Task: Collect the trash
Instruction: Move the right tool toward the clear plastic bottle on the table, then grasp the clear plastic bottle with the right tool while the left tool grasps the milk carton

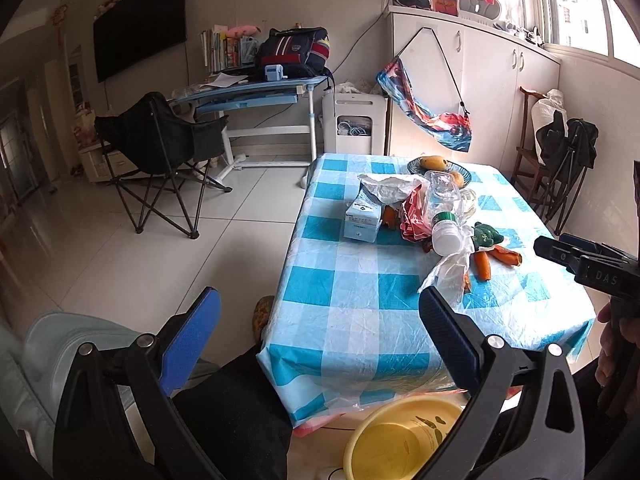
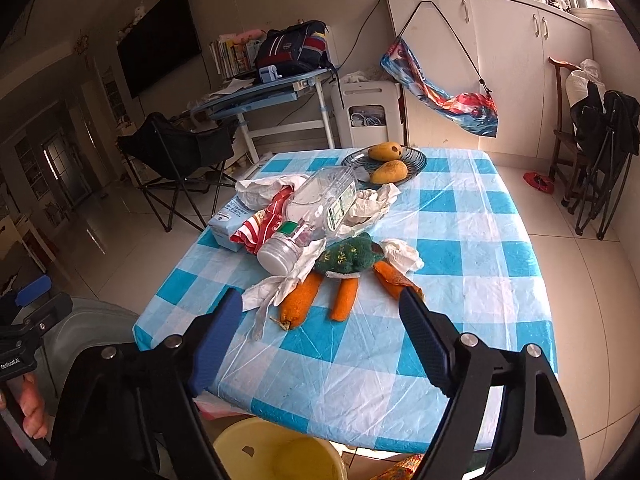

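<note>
Round yellow plastic basin (image 2: 276, 452) below crinkled tablecloth (image 2: 360, 360)

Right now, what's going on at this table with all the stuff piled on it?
A person holds two grippers over a blue-and-white checked table. The left hand-held gripper and right hand-held gripper are both open and empty. A clear plastic bottle, crumpled white tissues and orange peels lie untouched; a yellow plastic basin sits below the near edge.

You are in a home living room: a black wall-mounted television (image 1: 140, 24), a blue-topped study desk (image 1: 256, 90), a black folding camp chair (image 1: 160, 140), and a blue-and-white checked plastic tablecloth (image 2: 460, 240).
</note>
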`<action>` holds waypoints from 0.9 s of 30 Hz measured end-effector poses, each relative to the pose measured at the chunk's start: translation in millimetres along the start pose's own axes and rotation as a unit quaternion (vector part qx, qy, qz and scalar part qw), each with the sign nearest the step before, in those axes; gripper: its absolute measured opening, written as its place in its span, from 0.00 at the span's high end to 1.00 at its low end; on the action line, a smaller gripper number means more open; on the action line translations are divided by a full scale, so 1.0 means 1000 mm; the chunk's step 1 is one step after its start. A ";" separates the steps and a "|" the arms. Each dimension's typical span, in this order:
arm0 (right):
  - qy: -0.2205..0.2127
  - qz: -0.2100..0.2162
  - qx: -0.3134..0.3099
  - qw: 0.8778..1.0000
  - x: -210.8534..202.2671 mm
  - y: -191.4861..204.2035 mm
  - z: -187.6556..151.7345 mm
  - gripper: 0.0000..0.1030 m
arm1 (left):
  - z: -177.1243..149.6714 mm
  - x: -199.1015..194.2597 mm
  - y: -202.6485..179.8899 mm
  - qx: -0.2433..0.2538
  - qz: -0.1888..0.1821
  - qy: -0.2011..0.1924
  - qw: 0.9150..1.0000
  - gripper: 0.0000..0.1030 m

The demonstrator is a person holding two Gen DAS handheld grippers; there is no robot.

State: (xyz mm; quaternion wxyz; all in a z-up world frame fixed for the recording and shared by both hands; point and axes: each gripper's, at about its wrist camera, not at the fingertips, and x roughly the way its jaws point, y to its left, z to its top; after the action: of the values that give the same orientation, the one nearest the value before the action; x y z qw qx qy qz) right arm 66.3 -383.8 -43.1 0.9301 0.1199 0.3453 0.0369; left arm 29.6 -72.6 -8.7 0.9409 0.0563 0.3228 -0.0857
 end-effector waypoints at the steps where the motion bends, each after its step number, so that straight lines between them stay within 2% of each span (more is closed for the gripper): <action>1: 0.003 0.007 0.005 1.000 0.005 -0.001 0.004 0.25 | 0.003 0.006 0.000 -0.001 0.002 0.001 1.000 0.07; 8: 0.035 0.066 0.062 0.995 0.057 -0.006 0.036 0.25 | 0.028 0.054 -0.007 0.009 0.018 0.001 1.000 0.07; 15: 0.064 0.028 0.104 0.992 0.120 0.001 0.065 0.25 | 0.045 0.106 -0.015 0.011 0.020 0.020 1.000 0.07; 20: 0.105 -0.032 0.054 0.993 0.161 0.022 0.070 0.27 | 0.051 0.133 -0.023 0.022 0.016 0.026 0.999 0.07; 22: 0.109 -0.031 0.053 0.992 0.164 0.015 0.070 0.36 | 0.055 0.144 -0.026 0.028 0.014 0.028 0.999 0.07; 24: 0.109 -0.009 0.074 0.991 0.160 0.000 0.068 0.36 | 0.060 0.157 -0.031 0.039 0.013 0.030 0.999 0.07; 27: 0.110 -0.004 0.083 0.990 0.157 -0.016 0.065 0.37 | 0.067 0.182 -0.041 0.057 0.014 0.039 0.998 0.07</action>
State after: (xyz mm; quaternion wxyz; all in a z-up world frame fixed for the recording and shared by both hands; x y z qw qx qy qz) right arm 227.3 -388.8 -98.7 0.8734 0.1902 0.4480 0.0173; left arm 202.4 -146.2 -70.4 0.9240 0.1179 0.3527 -0.0889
